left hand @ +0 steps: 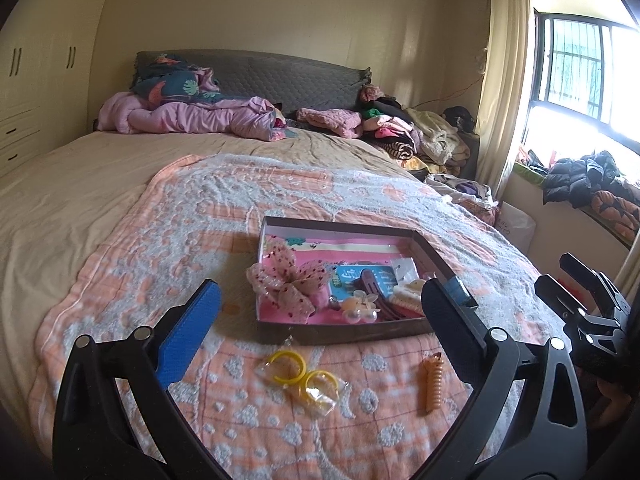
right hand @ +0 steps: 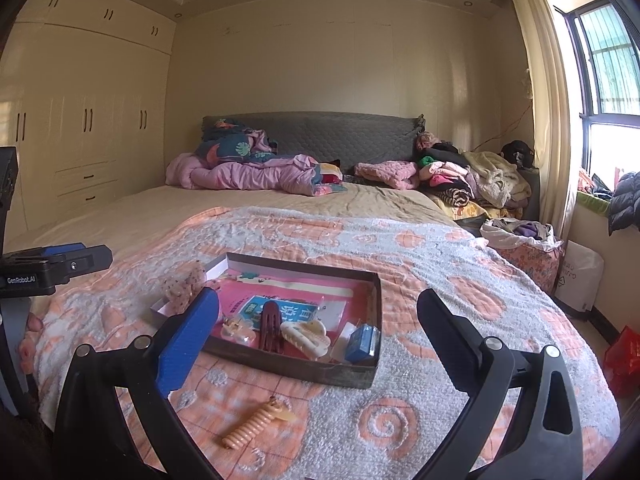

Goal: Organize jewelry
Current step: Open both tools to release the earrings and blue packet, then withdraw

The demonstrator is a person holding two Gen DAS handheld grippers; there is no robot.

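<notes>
Left gripper [left hand: 320, 308] and right gripper [right hand: 318, 312] both hanging wide apart, empty; tray [left hand: 340, 334] already holding clips, yellow rings [left hand: 298, 374] and orange coil [left hand: 431, 384] waiting at six o'clock.

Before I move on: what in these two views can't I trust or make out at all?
- Bow: right wrist view, mostly hidden behind the right tool's blue finger.
- Yellow rings: left wrist view only; outside the right view.
- Blue box: left view, mostly covered by the left tool's finger.
- Booklet print: too small.
</notes>
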